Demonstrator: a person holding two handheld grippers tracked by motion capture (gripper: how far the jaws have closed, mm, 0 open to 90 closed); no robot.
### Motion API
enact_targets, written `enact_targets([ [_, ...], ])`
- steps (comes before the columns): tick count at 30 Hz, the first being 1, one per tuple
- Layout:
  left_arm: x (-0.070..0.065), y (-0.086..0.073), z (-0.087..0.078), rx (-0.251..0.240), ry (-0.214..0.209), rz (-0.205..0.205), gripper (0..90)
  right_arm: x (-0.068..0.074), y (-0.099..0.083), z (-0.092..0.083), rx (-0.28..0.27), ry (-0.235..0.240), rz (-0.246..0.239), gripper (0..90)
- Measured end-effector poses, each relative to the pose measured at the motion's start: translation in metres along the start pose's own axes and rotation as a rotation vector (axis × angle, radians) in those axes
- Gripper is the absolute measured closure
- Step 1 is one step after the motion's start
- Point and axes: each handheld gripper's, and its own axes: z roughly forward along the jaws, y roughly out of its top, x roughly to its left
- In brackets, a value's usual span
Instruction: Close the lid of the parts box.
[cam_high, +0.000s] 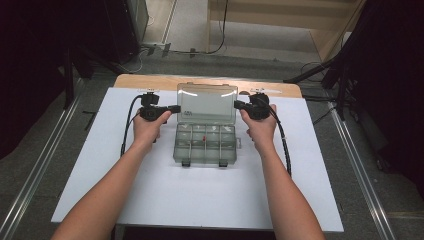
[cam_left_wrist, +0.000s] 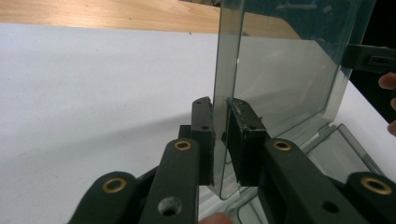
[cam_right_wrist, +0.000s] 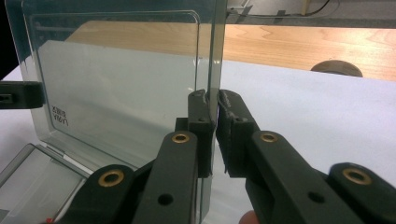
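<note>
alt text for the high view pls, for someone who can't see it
Seen from above, a person's two hands hold black grippers clamped on either side edge of the raised clear lid of a compartment box, the left gripper on its left edge and the right gripper on its right. The box sits open on a white table, with a small red item in one compartment.

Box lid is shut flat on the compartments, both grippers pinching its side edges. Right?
Not quite. The lid is open and stands raised behind the compartment tray, not shut flat; the high view shows it. The rest holds: the left gripper and the right gripper each pinch a side edge of the lid.
</note>
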Motion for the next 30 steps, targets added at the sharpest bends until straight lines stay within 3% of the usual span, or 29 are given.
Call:
enact_targets([
  [6,0.004,0.006,-0.013,-0.026,-0.021,-0.006,77.0,0.001,-0.002,-0.002,-0.015,-0.002,-0.006,85.5],
  [11,0.012,0.012,-0.016,-0.049,-0.023,-0.042,87.3,0.002,-0.003,-0.004,-0.019,0.001,-0.014,85.5],
  [18,0.011,0.022,-0.001,-0.008,0.015,-0.022,90.0,0.003,-0.005,-0.006,-0.033,0.005,-0.026,85.5],
  [20,0.012,0.025,0.003,0.002,0.017,-0.037,90.0,0.003,-0.005,-0.006,-0.039,0.006,-0.026,85.5],
  [25,0.013,0.029,0.012,0.009,0.007,-0.057,90.0,0.003,-0.007,-0.008,-0.049,0.014,-0.032,85.5],
  [28,0.012,0.030,0.018,0.038,0.008,-0.041,90.0,0.004,-0.008,-0.009,-0.056,0.015,-0.040,85.4],
  [30,0.012,0.030,0.020,0.040,-0.013,-0.048,90.0,0.004,-0.008,-0.010,-0.058,0.015,-0.043,85.4],
])
